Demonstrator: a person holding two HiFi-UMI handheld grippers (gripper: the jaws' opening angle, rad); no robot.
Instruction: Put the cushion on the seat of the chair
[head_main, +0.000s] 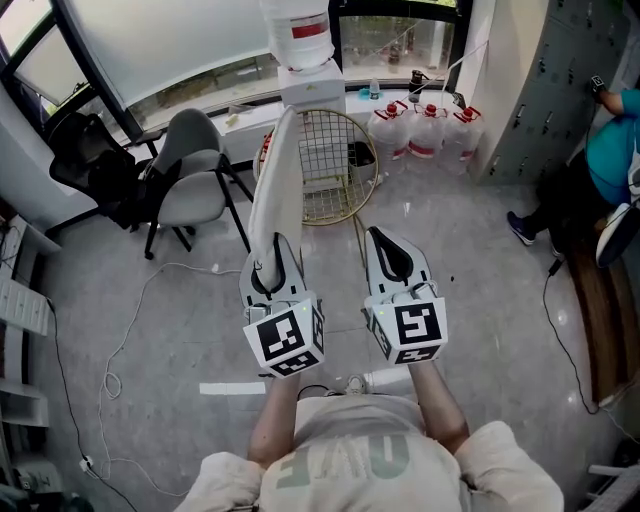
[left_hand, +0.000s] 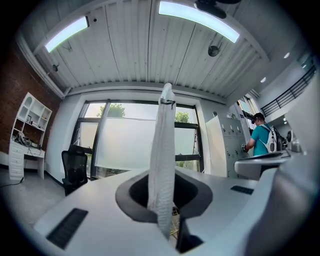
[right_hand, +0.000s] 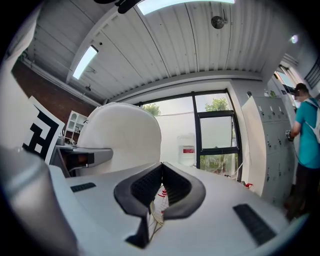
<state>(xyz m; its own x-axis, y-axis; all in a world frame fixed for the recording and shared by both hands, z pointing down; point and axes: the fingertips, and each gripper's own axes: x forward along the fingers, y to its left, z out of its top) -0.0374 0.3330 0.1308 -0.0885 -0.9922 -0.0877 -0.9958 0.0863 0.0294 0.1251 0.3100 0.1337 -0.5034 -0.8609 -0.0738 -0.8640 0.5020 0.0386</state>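
Head view, looking steeply down on a grey floor (head_main: 480, 290) crossed by thin cables (head_main: 110, 382). A round gold wire chair (head_main: 335, 165) stands ahead. The left tongs (head_main: 277, 248) are clamped on one edge of a white cushion (head_main: 275, 170). The cushion stands on edge and reaches along the wire chair's left rim. It is not lying on the seat, and whether it touches the wire cannot be told. The right tongs (head_main: 386, 243), nearer than the wire chair and toward its right side, are closed on nothing. Behind the wire chair is a water dispenser (head_main: 300, 50). To its right are water bottles (head_main: 428, 128), grey lockers (head_main: 560, 60) and a person in a teal top (head_main: 612, 140). To its left are a grey chair (head_main: 195, 185) and a black office chair (head_main: 90, 165).

Left gripper view: the cushion rises edge-on between the pressed pads. Beyond are tall windows (left_hand: 125, 145), a white ribbed ceiling (left_hand: 145, 45) with strip lights, and white shelves (left_hand: 22, 135) against brick.

Right gripper view: the pads meet at their tips, and a slice of the wire chair shows through the gap beneath.
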